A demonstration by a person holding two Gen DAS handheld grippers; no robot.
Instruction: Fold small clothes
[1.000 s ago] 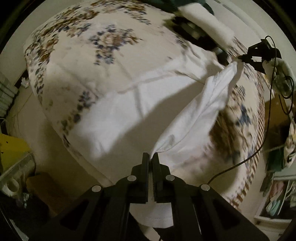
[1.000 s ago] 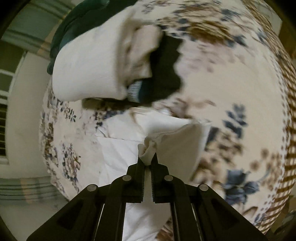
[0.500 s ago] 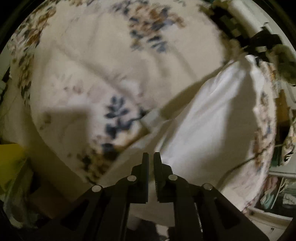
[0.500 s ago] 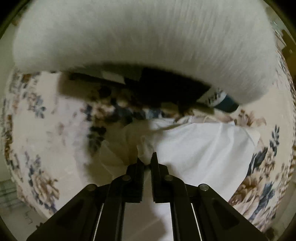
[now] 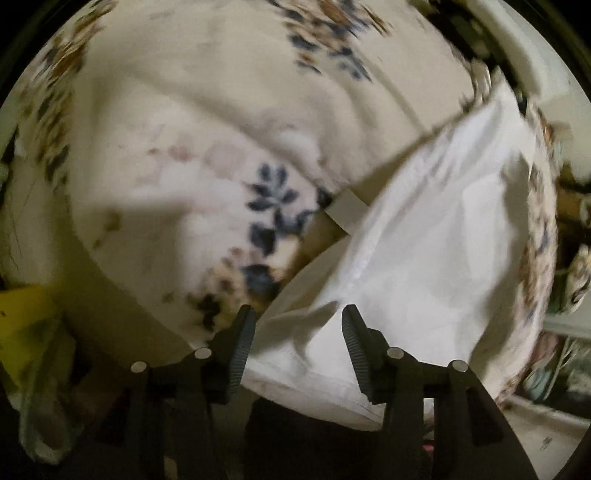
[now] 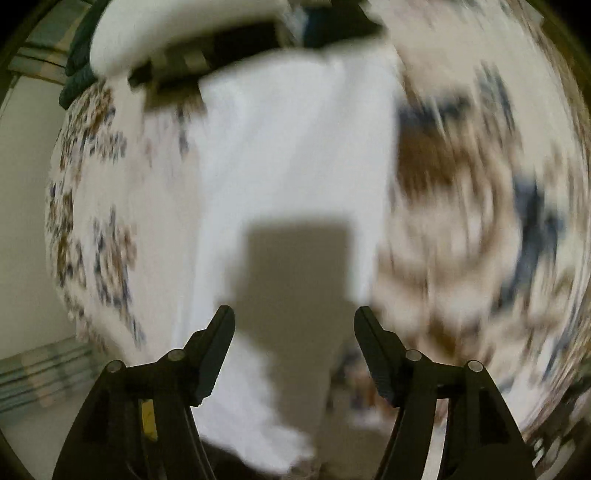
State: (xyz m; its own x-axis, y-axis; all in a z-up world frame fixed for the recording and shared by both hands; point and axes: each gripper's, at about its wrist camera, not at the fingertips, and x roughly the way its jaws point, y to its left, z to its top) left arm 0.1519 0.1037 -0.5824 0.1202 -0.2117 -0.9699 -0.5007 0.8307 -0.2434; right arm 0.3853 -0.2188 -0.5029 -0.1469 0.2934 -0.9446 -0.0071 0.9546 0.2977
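A white garment [image 5: 424, 236] lies folded on a floral bedsheet [image 5: 192, 122], running from the near edge up to the right. My left gripper [image 5: 298, 325] is open, its jaws apart over the garment's near hem, holding nothing. In the right wrist view the same white garment [image 6: 295, 155] lies as a long strip on the bedsheet [image 6: 461, 206], heavily blurred. My right gripper [image 6: 294, 321] is open and empty above its near end, and its shadow falls on the cloth.
A white folded item [image 6: 177, 26] and dark clothes [image 6: 236, 48] lie at the far end of the bed. A yellow object [image 5: 22, 306] sits beside the bed at the left. Clutter [image 5: 572, 236] stands at the right edge.
Both grippers were shut on the white garment, carried its edge across in a fold, and have now opened and let it go. The cloth now lies flat on the bed.
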